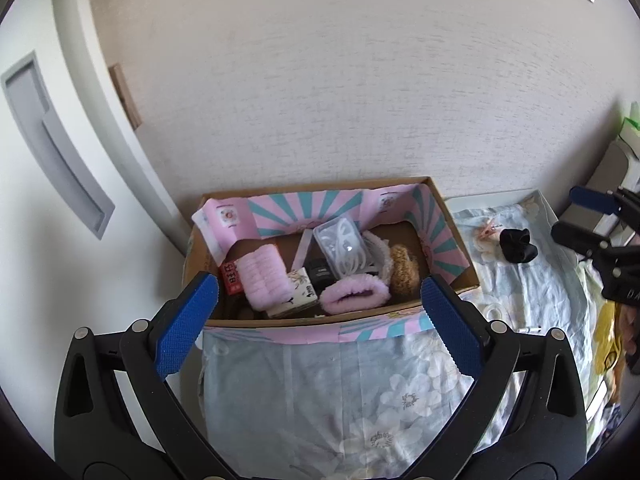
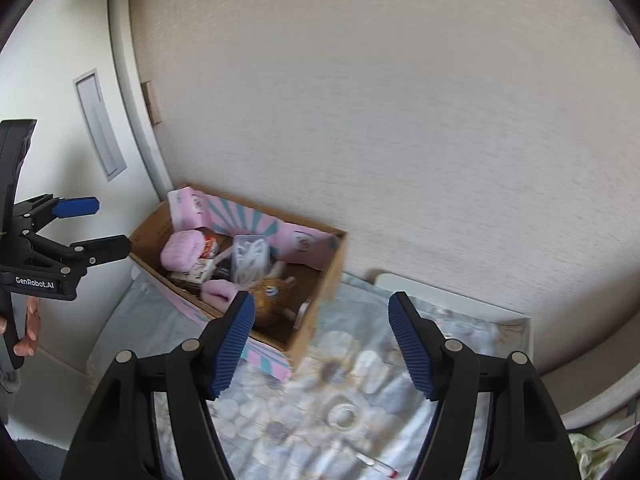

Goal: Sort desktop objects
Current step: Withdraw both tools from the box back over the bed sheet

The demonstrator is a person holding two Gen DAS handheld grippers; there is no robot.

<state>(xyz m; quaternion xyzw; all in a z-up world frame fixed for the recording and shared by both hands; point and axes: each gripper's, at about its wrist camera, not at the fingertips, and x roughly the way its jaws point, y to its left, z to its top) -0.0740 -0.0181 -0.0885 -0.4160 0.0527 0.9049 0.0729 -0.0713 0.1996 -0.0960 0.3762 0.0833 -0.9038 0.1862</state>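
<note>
Left wrist view looks down into the cardboard box (image 1: 456, 240), which stands against the wall at the far left of the table (image 1: 320, 392) and already holds a pink fluffy band (image 1: 354, 294), a clear case (image 1: 342, 250), a brown plush (image 1: 404, 274) and small cartons. Still out on the floral cloth, right of the box, lie a black scrunchie (image 1: 518, 246) and a small pink clip (image 1: 486, 234); nearer, a clear tape roll (image 2: 344, 416) and a thin pen (image 2: 376, 462). The left tool (image 1: 320, 312) hangs over the box's near edge, spread wide and holding nothing. The right tool (image 2: 320, 344) is likewise wide open and empty above the cloth. Judging by this, sorting is partway done; next calls for lowering the right tool onto the tape roll.
</note>
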